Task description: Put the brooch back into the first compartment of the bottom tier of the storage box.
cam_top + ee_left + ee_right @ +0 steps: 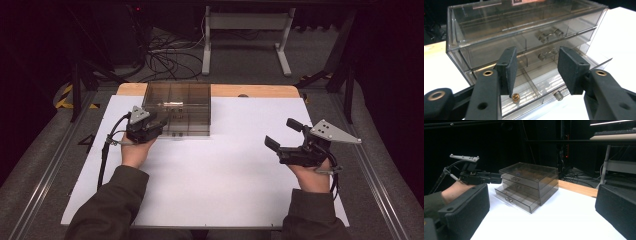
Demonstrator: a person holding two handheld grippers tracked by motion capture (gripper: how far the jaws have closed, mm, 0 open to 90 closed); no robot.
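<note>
A smoky clear drawer box [177, 107] [524, 32] [529, 182] with three drawers stands at the back left of the white sheet. Its bottom drawer [536, 86] [511, 197] is pulled out. A small brass nut [515, 97] lies in it near the front wall, left of the drawer's knob [558, 95]. My left gripper [157, 125] [536, 62] [496, 177] hovers at the box's front left, over the pulled-out drawer, open with nothing between its pads. My right gripper [281, 133] [541, 192] is held far to the right, open wide and empty, pointing toward the box.
The white sheet [225, 170] covers most of the wooden table [250, 91]. Beyond the table's far edge are floor cables [170, 60] and a white desk frame [245, 22]. Metal rails run along both sides of the table.
</note>
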